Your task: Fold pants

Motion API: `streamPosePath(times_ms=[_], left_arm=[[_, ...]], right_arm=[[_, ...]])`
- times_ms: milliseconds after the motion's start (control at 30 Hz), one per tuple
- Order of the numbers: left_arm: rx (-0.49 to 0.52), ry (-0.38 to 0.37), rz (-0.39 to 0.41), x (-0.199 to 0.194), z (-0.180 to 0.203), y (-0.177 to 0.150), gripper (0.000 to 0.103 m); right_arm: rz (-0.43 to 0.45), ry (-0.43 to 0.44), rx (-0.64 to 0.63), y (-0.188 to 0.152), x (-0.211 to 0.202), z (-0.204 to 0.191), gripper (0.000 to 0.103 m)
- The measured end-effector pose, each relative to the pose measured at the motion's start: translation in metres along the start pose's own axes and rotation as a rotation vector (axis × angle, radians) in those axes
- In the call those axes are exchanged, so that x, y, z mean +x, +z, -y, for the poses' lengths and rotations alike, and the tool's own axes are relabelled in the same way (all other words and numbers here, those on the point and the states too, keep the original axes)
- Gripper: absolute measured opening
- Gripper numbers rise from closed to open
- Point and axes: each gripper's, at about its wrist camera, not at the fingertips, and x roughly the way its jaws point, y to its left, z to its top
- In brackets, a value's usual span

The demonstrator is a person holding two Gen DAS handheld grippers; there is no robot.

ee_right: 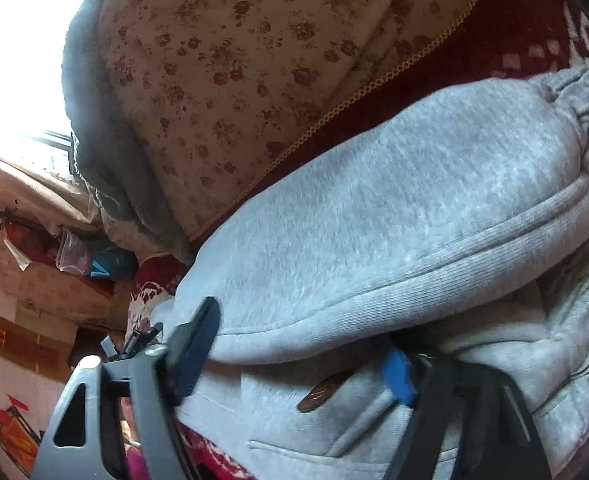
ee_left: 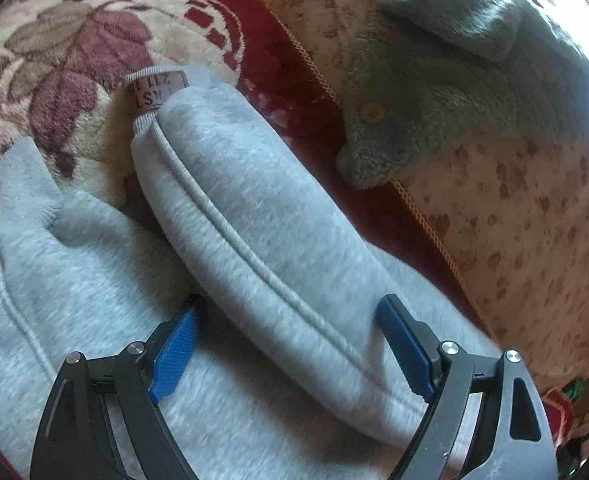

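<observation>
Left gripper (ee_left: 290, 344) spread wide, blue pads on either side of a folded leg of the grey pants (ee_left: 254, 220), not pinching. Right gripper (ee_right: 302, 344) also parted, straddling a thick fold. The pants lie on a red floral blanket (ee_left: 74, 52), beside a flowered cushion (ee_left: 514, 220).

One pair of grey pants (ee_left: 254, 216), two grippers, left (ee_left: 290, 344) and right (ee_right: 306, 354), one red floral blanket (ee_left: 74, 40), one flowered quilt (ee_left: 514, 208), one grey fleece garment (ee_left: 454, 80) with one button (ee_left: 372, 112)
</observation>
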Motion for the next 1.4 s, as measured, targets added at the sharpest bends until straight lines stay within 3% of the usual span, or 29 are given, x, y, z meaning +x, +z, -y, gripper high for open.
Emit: streamPosePath(times_ms=[33,67,100,167,267,400,767,933,1067,1267,1400], left_arm=[[-0.009,-0.010,0.008,0.001,-0.001,0.002,0.079],[-0.008,-0.031,0.021,0.002,-0.001,0.003,0.060],[0.001,-0.040,0.019,0.003,0.000,0.005,0.050],[0.019,-0.050,0.017,0.005,0.003,0.005,0.035],[0.058,-0.044,0.040,0.001,0.012,0.002,0.022],[0.071,-0.069,0.076,-0.017,0.020,0.007,0.019],[0.152,-0.185,0.152,-0.096,0.049,0.024,0.018],[0.185,-0.222,0.175,-0.127,0.049,0.017,0.018],[0.202,-0.236,0.180,-0.145,0.024,-0.005,0.018],[0.206,-0.083,0.092,-0.106,-0.041,-0.051,0.019],[0.205,-0.058,0.089,-0.091,-0.064,-0.073,0.019]], right_arm=[[0.006,0.013,0.015,0.002,-0.003,0.006,0.052],[0.009,0.029,0.031,0.003,-0.005,0.012,0.039],[0.007,0.043,0.045,0.004,-0.007,0.017,0.031],[0.008,0.078,0.063,0.003,-0.009,0.023,0.026],[0.015,0.091,0.054,0.002,-0.011,0.022,0.024],[0.027,0.132,0.039,0.005,-0.021,0.014,0.019],[0.086,0.217,-0.072,0.008,-0.070,-0.034,0.019],[0.092,0.227,-0.131,-0.010,-0.098,-0.053,0.019],[0.045,0.228,-0.174,-0.036,-0.112,-0.057,0.019],[-0.065,0.198,-0.162,-0.076,-0.099,-0.027,0.019],[-0.132,0.135,-0.093,-0.088,-0.069,0.005,0.019]])
